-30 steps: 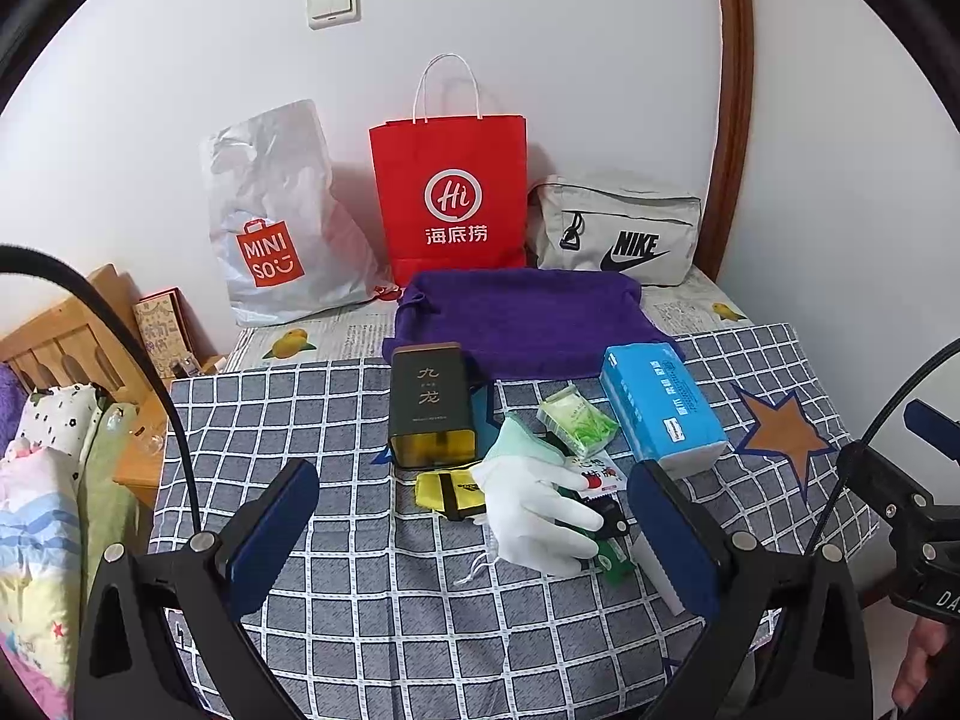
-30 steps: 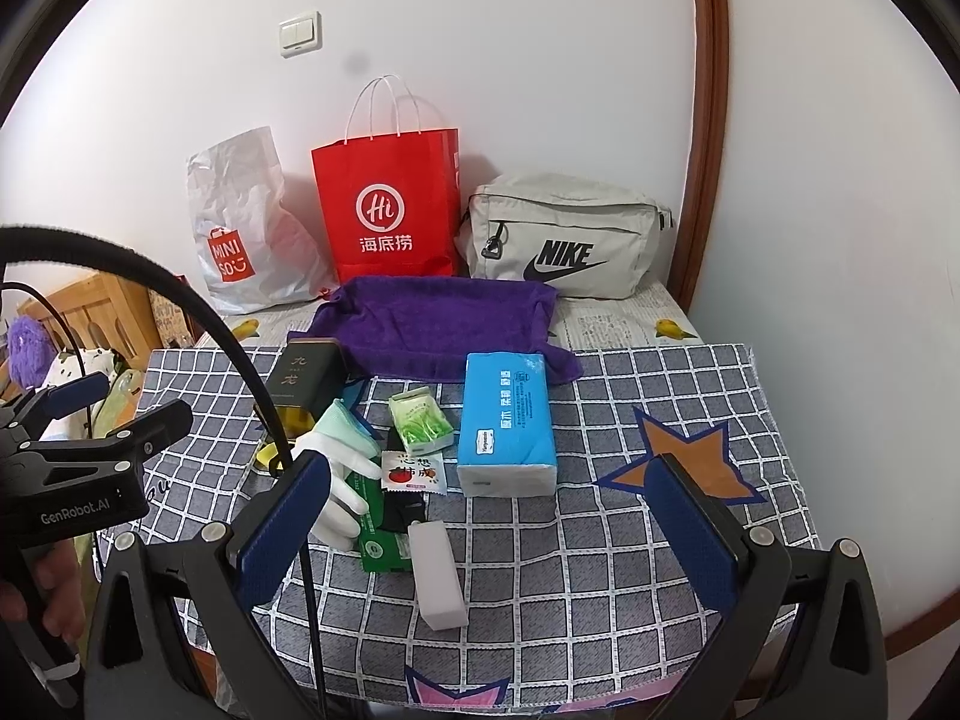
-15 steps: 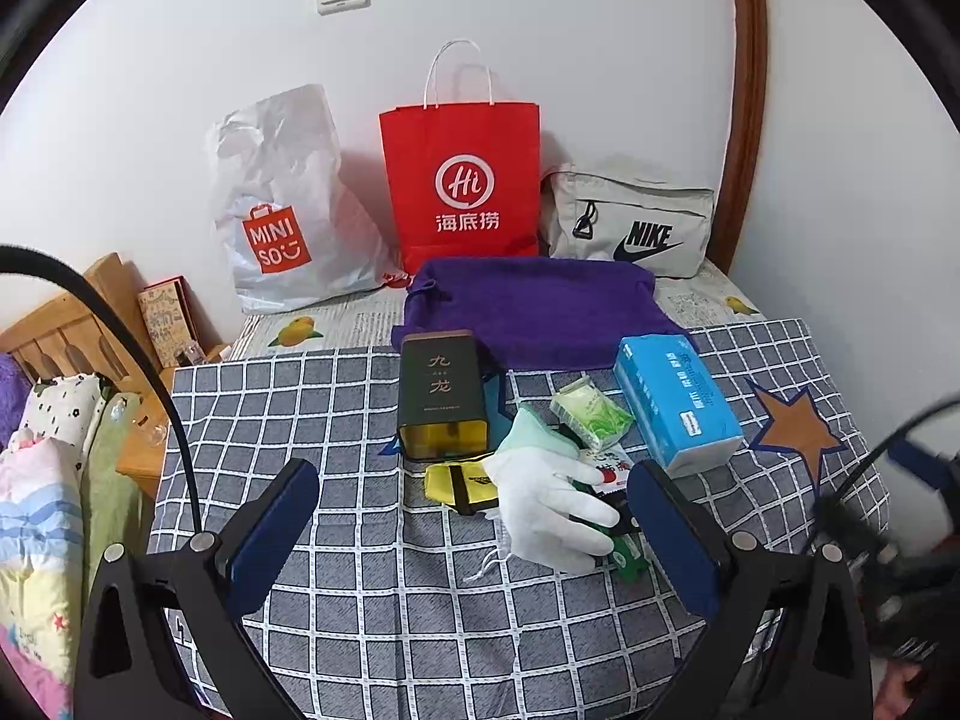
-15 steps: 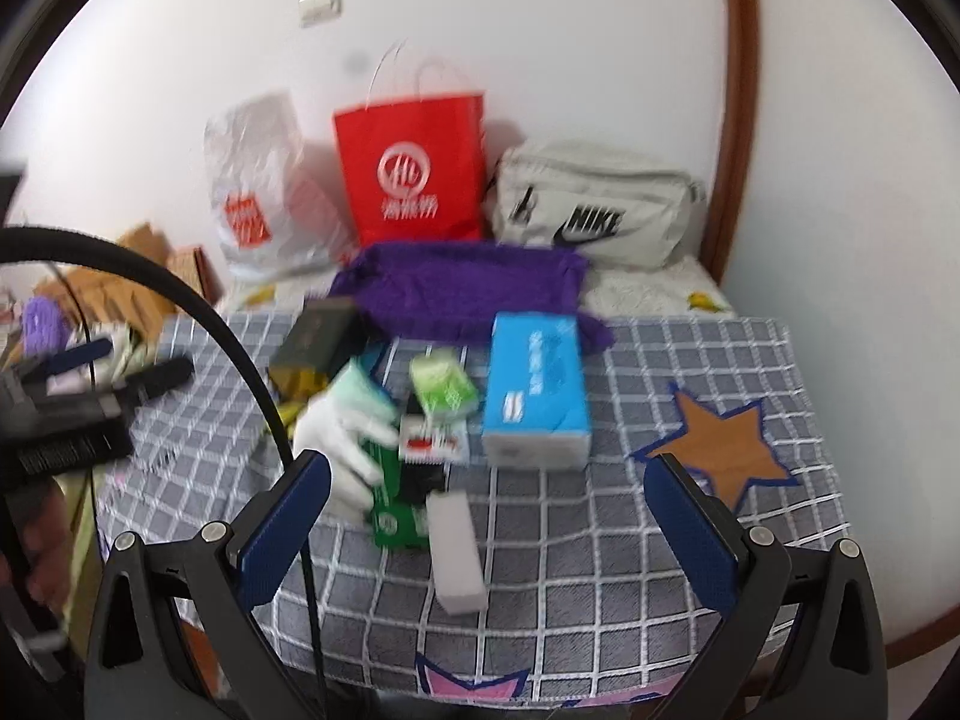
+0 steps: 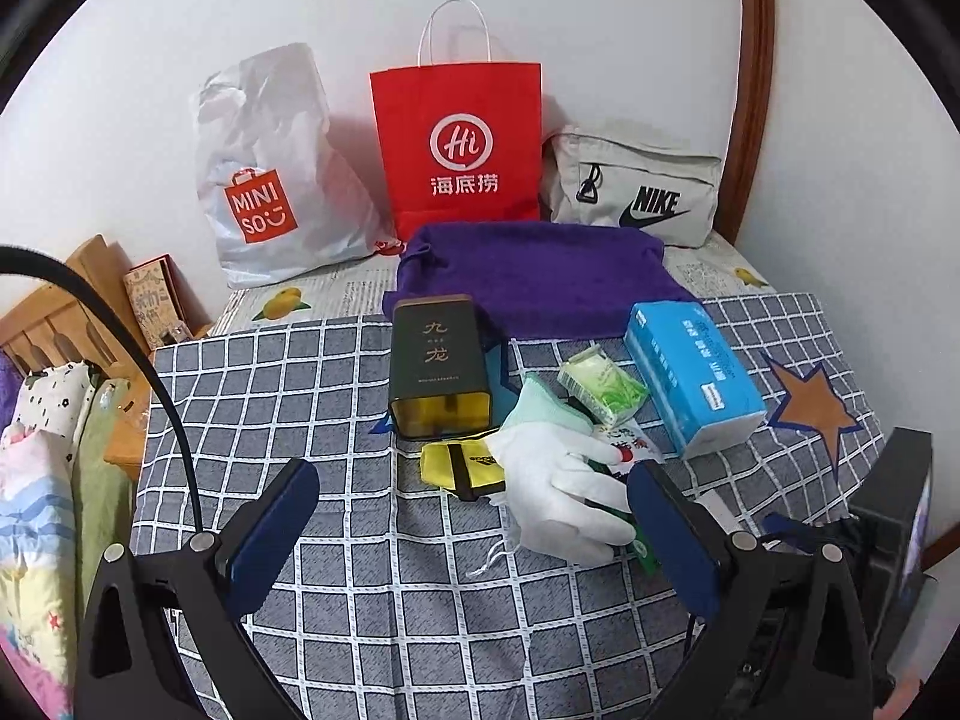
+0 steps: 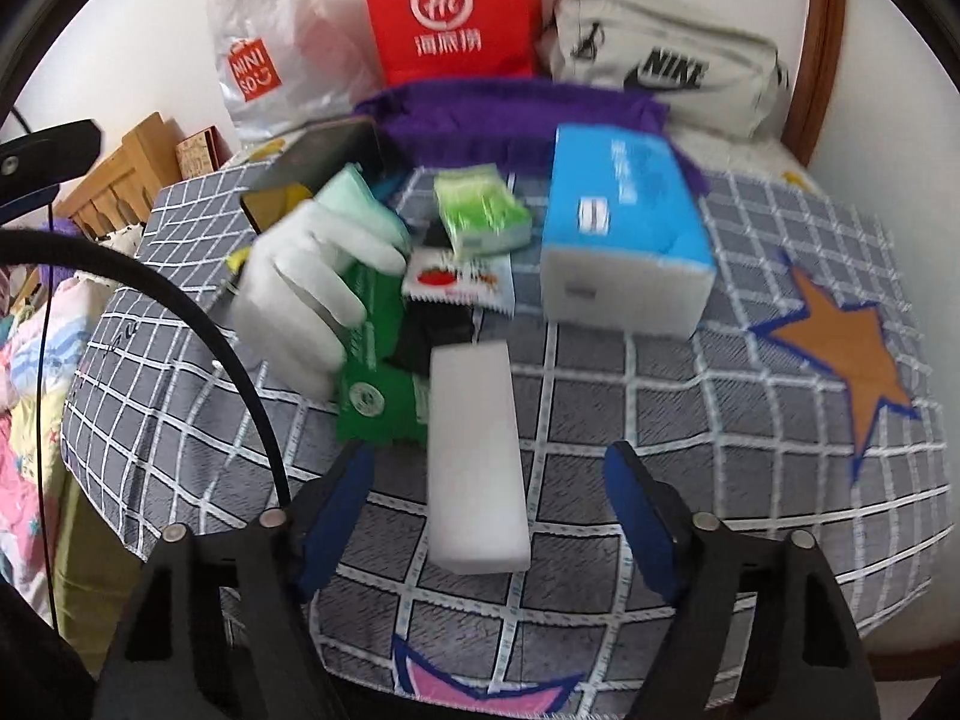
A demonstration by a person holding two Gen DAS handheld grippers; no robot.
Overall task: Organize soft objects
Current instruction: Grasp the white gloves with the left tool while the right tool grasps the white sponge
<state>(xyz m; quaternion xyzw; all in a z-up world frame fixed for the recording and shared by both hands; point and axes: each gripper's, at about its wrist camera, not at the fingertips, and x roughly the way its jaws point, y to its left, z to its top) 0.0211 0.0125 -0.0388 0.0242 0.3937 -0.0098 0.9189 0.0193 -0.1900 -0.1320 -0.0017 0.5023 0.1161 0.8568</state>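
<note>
Now the right hand-held gripper point(image 6: 486, 516) closes around a white foam block point(image 6: 474, 456) on the checked worktop point(image 6: 720, 420).
Readable writing: "MINISO" on the white plastic bag point(image 5: 264, 168), "Hi" with Chinese characters on the red paper bag point(image 5: 459, 144), "NIKE" on the grey pouch point(image 5: 636, 192), gold characters on the dark tin point(image 5: 438, 372). The block lies flat near the front edge, its long axis running away from the camera, near end between the blue pads, which do not press it. Pointing steeply down, this view is blurred. The left hand-held gripper point(image 5: 474, 528) hangs wide apart above the cloth, empty, just before the white glove point(image 5: 558, 480).
</note>
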